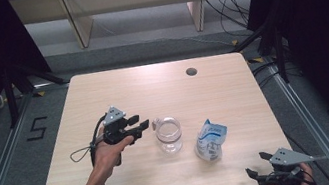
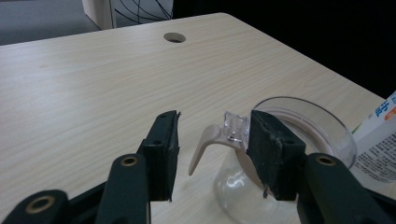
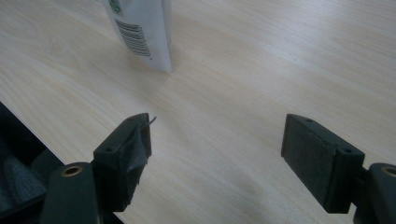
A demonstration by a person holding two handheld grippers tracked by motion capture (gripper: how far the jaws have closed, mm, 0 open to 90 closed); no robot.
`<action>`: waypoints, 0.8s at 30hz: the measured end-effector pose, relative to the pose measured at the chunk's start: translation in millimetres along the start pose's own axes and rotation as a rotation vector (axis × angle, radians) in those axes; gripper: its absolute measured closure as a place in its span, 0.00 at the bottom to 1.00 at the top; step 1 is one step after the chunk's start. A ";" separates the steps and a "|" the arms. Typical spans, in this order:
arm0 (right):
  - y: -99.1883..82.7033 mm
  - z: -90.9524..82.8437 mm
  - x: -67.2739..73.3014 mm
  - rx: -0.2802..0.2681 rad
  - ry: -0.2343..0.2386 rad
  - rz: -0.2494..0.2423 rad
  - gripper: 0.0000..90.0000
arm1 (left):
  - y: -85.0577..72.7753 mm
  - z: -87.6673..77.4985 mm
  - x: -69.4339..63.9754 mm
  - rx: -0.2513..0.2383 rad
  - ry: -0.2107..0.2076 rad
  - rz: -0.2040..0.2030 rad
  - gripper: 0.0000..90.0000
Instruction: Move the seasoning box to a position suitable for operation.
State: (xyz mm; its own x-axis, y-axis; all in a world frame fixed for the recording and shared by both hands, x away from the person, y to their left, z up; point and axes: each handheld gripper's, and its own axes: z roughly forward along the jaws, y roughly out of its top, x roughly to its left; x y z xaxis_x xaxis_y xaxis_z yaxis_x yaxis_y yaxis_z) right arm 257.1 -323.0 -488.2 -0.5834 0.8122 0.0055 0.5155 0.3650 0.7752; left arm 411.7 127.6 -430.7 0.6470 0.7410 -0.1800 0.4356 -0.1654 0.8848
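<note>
A clear glass jar (image 1: 168, 135) stands open-topped in the middle of the wooden table (image 1: 116, 88), with a small clasp on its left rim. My left gripper (image 1: 138, 124) hovers just left of it, pointing at the jar. In the left gripper view the tan and clear clasp (image 2: 219, 135) lies between the jaws of the left gripper (image 2: 212, 140); the right pad is at the clasp, the left pad stands apart. A white and blue pouch (image 1: 211, 139) stands to the right of the jar (image 2: 327, 126). My right gripper (image 1: 256, 163) rests open at the table's front right edge, empty (image 3: 217, 140).
A round cable hole (image 1: 191, 71) sits near the table's far edge. The pouch (image 3: 140, 28) stands ahead of the right gripper, and its edge (image 2: 378, 140) shows beside the jar. The left gripper's cable loops on the table at the left (image 1: 81, 152).
</note>
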 end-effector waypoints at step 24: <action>-0.3 1.7 0.0 0.004 -0.002 -0.014 0.28 | 23.2 56.3 6.4 0.059 -0.065 0.006 0.99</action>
State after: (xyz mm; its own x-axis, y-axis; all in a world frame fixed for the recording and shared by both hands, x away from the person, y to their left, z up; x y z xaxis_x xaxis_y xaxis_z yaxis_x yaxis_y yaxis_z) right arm 258.0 -322.4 -489.5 -0.5891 0.8080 -0.0062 0.5104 0.3780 0.7724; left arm 461.2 91.8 -435.5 0.6880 0.6965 -0.2040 0.4668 -0.2094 0.8592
